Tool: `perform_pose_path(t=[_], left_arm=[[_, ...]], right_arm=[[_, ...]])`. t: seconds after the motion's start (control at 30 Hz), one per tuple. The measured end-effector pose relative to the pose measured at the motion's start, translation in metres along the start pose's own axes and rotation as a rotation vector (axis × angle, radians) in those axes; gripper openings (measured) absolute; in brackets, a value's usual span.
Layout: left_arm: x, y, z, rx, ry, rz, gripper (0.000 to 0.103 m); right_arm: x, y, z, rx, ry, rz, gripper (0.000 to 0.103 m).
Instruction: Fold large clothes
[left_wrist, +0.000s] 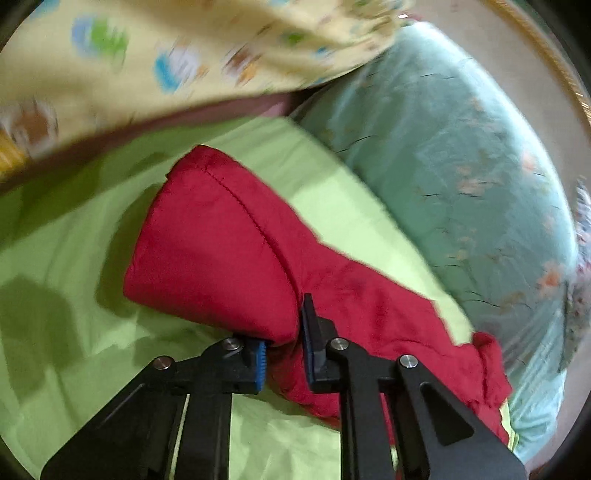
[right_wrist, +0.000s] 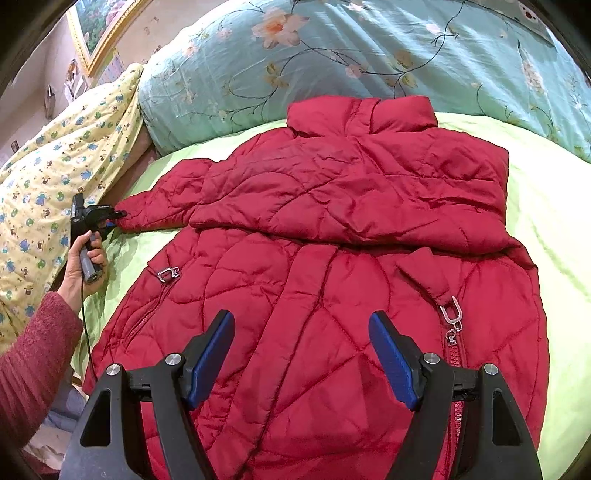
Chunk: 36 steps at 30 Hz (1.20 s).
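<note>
Two tongs: my left gripper pinches the red jacket's sleeve cuff, my right gripper hangs spread wide above it.

Red jacket lies on green-sheeted bed.

Red quilted jacket on the bed.
We are seeing it lying front-up, collar toward the pillows, one sleeve folded across its chest.

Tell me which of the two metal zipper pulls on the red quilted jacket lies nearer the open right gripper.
The larger silver zipper pull, just beyond the right gripper; the other pocket pull sits farther off, toward the hand.
</note>
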<state>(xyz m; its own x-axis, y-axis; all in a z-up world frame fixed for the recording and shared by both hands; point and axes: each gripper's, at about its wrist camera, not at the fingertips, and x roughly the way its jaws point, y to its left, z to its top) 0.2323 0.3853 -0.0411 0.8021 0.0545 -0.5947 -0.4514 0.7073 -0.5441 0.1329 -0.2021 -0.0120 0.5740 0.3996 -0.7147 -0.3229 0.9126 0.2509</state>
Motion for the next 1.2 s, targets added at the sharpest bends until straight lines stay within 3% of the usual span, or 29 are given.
perform_pose_path(t=[0.37,0.73,1.2], left_arm=[[-0.056,-0.070,-0.021,0.131,-0.056,-0.188,0.011],[-0.072,-0.154,-0.070,0.281,0.017,-0.378,0.011],[-0.070,-0.244,-0.141,0.442,0.146,-0.518,0.011]], right_arm=[[-0.006,-0.002,0.001,0.018,-0.005,0.016,0.077],[-0.016,-0.018,0.001,0.065,-0.019,0.018,0.077],[-0.021,-0.039,0.002,0.116,-0.034,0.016,0.077]])
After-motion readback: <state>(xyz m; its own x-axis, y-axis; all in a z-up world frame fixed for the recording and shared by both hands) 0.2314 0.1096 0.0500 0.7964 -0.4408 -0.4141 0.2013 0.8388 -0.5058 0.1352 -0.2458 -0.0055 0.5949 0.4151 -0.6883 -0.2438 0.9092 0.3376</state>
